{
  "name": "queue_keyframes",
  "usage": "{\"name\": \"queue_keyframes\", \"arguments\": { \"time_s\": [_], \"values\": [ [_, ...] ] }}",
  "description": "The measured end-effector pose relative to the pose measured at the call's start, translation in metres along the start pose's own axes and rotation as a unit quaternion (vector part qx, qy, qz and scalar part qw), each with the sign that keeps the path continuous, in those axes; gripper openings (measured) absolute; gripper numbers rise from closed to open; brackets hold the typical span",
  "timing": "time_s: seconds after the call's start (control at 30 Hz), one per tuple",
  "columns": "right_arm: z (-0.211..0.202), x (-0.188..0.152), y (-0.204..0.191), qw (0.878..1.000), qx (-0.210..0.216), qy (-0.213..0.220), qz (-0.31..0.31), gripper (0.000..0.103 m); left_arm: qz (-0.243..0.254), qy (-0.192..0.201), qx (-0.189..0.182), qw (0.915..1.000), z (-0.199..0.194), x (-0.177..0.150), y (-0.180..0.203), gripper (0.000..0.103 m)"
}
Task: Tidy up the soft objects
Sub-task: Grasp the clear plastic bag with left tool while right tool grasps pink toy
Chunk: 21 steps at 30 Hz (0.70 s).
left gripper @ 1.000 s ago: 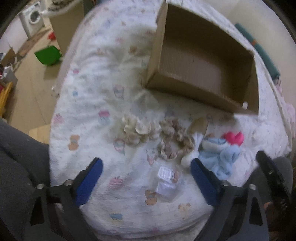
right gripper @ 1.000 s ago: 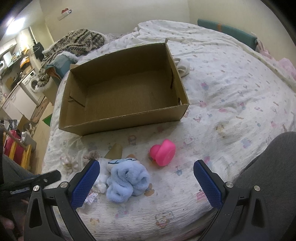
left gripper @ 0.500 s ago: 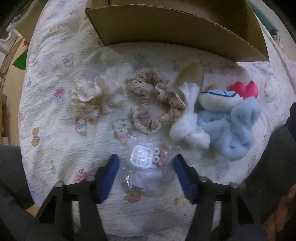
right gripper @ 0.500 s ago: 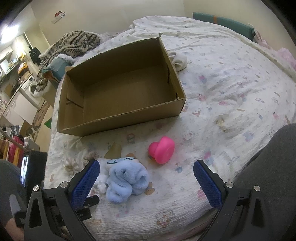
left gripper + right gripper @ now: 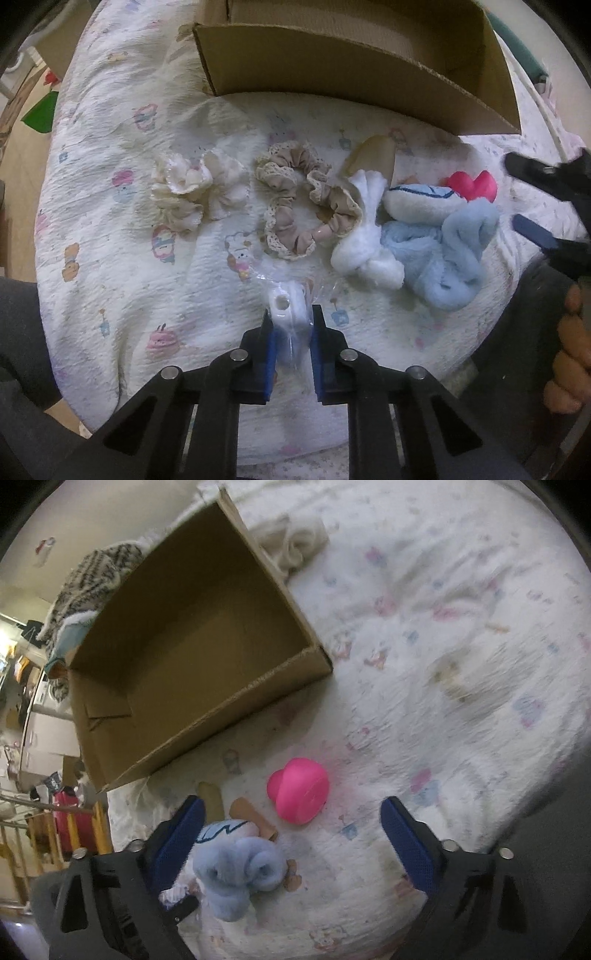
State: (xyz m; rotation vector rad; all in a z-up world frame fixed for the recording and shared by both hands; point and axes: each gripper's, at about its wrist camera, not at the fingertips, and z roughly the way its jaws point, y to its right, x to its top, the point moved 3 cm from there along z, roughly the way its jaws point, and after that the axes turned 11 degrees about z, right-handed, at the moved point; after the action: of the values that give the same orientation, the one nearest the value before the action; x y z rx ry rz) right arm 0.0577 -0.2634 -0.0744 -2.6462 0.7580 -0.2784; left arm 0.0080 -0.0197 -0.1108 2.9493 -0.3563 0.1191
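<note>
My left gripper [image 5: 290,334] is shut on a small clear plastic packet [image 5: 288,314] lying on the bed. Beyond it, left to right, lie a cream scrunchie [image 5: 195,192], a beige lace scrunchie [image 5: 303,205], a white fluffy piece [image 5: 364,240], a light-blue fluffy plush [image 5: 443,243] and a pink heart-shaped soft toy [image 5: 474,184]. An open cardboard box [image 5: 354,66] stands behind them. My right gripper [image 5: 291,829] is open, low over the bed, with the pink toy [image 5: 299,790] and the blue plush [image 5: 236,871] between its fingers. The box [image 5: 184,646] is empty.
The bed [image 5: 443,627] has a white cartoon-print cover. A cream cloth [image 5: 295,542] lies behind the box, a patterned blanket [image 5: 92,572] farther left. The floor with a green object [image 5: 40,110] lies off the bed's left edge. My right gripper shows at the left wrist view's right edge [image 5: 543,206].
My left gripper closed from wide open onto the clear packet. My right gripper moved down and forward toward the pink toy and blue plush, tilting; it stays open.
</note>
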Motion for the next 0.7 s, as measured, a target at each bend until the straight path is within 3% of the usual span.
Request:
{"name": "queue_keyframes", "arguments": {
  "time_s": [0.17,0.23,0.3,0.43,0.5,0.57,0.7],
  "values": [
    [0.023,0.0,-0.006,0.999,-0.022,-0.021,-0.011,0.082,-0.017,0.015,0.0,0.9997,-0.024,-0.008,-0.016,0.014],
    [0.029,-0.001,-0.006,0.999,-0.028,-0.026,-0.014,0.071,-0.027,0.028,-0.001,0.9992,-0.034,-0.01,-0.024,0.014],
    [0.034,-0.001,-0.005,0.999,-0.034,-0.033,-0.016,0.051,-0.039,0.04,-0.006,0.9984,-0.043,-0.013,-0.032,0.014],
    [0.032,-0.002,0.0,0.999,-0.027,-0.032,-0.011,0.044,-0.057,0.067,0.004,0.9961,-0.061,-0.015,-0.047,0.014],
    [0.027,-0.002,-0.001,0.999,-0.023,-0.025,-0.016,0.031,-0.062,0.078,0.012,0.995,-0.07,-0.015,-0.051,0.014],
    [0.022,-0.004,-0.003,0.999,-0.01,-0.023,-0.02,0.024,-0.065,0.089,0.022,0.9937,-0.078,-0.011,-0.054,0.014],
    [0.009,-0.004,-0.004,1.0,0.011,-0.013,-0.025,0.021,-0.064,0.114,0.037,0.9908,-0.1,-0.006,-0.062,0.014]
  ]
}}
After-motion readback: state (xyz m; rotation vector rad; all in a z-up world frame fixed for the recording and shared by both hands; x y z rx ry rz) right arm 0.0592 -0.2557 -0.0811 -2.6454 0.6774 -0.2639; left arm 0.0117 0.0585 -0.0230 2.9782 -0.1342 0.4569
